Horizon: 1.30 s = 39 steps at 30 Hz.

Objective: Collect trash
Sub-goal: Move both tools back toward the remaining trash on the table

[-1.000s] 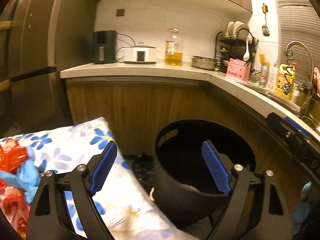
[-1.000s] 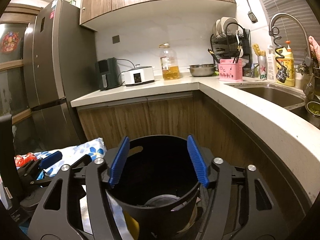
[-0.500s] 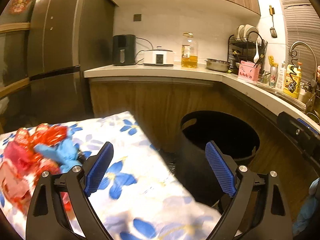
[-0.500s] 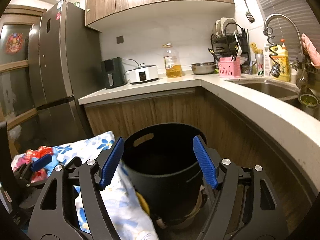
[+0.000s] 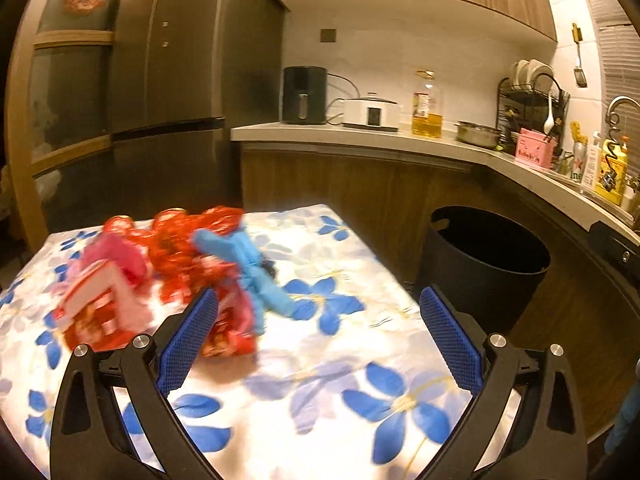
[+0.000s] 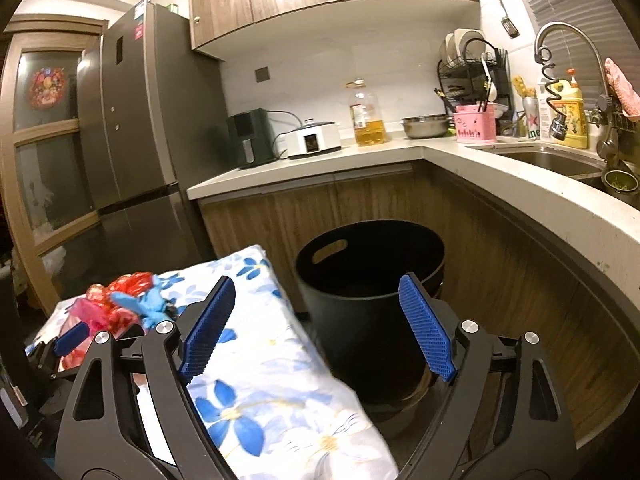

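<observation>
A desk (image 5: pixel 328 360) covered with a white cloth printed with blue flowers carries a heap of trash toward its far left corner: red wrappers (image 5: pixel 180 248), a pink packet (image 5: pixel 120 264) and a crumpled blue glove (image 5: pixel 256 280), all touching.

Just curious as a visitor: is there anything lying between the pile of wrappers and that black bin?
Only flowered tablecloth, bare of trash, then its edge and a dark gap of floor before the black bin. The left wrist view shows it best; the wrappers are blurred.
</observation>
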Each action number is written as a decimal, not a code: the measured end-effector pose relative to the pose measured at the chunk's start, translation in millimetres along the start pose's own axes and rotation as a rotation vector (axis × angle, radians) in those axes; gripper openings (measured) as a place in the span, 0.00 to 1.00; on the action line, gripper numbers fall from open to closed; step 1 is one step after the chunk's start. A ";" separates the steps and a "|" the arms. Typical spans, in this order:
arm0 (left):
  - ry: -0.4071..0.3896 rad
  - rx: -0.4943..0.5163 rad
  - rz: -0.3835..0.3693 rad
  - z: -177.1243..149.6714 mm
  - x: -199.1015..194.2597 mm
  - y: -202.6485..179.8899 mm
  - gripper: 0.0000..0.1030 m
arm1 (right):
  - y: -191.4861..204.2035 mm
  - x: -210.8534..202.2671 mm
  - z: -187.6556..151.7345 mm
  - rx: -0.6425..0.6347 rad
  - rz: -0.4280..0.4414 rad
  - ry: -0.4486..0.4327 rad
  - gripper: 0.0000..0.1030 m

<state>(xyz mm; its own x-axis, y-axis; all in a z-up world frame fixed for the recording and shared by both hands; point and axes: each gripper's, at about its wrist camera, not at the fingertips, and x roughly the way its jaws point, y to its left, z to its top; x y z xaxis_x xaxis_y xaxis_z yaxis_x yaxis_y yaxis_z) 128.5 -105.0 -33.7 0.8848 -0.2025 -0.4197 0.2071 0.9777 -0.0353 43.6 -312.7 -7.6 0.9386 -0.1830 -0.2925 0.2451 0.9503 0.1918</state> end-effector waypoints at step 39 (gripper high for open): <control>-0.051 -0.189 0.292 -31.0 -52.1 171.2 0.94 | 193.1 45.9 -68.6 -0.196 0.275 0.091 0.81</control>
<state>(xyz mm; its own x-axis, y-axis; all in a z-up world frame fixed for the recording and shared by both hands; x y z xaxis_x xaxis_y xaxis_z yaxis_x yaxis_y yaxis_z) 104.9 74.7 -45.9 0.9161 0.0893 -0.3908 -0.1346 0.9868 -0.0900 117.3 -120.4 -48.3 0.9354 0.1016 -0.3386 -0.0736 0.9928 0.0944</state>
